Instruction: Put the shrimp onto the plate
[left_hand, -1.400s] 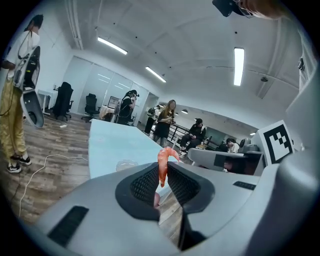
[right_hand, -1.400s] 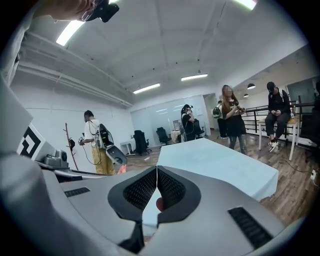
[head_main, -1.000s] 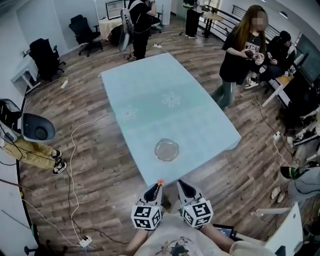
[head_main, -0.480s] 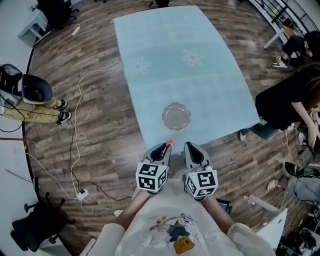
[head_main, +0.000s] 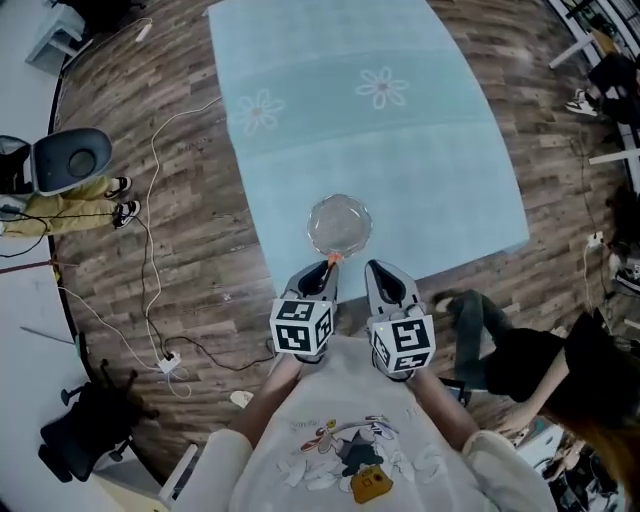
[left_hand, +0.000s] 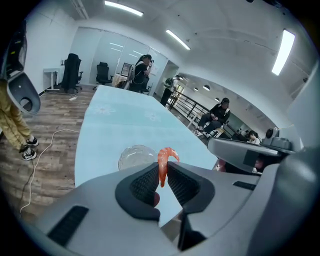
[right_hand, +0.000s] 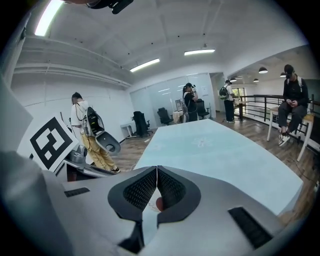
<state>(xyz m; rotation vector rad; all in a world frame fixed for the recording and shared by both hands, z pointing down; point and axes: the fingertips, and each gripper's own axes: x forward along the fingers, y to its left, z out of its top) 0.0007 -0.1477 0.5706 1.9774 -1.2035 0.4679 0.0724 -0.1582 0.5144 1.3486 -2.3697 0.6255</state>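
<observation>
A clear glass plate (head_main: 339, 224) sits near the front edge of the pale blue table (head_main: 400, 170); it also shows in the left gripper view, plate (left_hand: 136, 156). My left gripper (head_main: 325, 270) is shut on an orange shrimp (left_hand: 164, 165), whose tip pokes out past the jaws, shrimp (head_main: 333, 259), just short of the plate's near rim. My right gripper (head_main: 375, 273) hangs beside it at the table's edge, right gripper (right_hand: 157, 175) with jaws shut and nothing held. Both are held close to the person's chest.
White cables (head_main: 160, 240) trail across the wooden floor left of the table. A person sits low at the right (head_main: 530, 360), close to the table's corner. A grey chair (head_main: 72, 160) stands at the left. Several people stand at the far end of the room.
The view has swung further down and both grippers have come nearer the table; the shrimp's tip has moved from the table's edge to near the plate's rim. A person passed right.
</observation>
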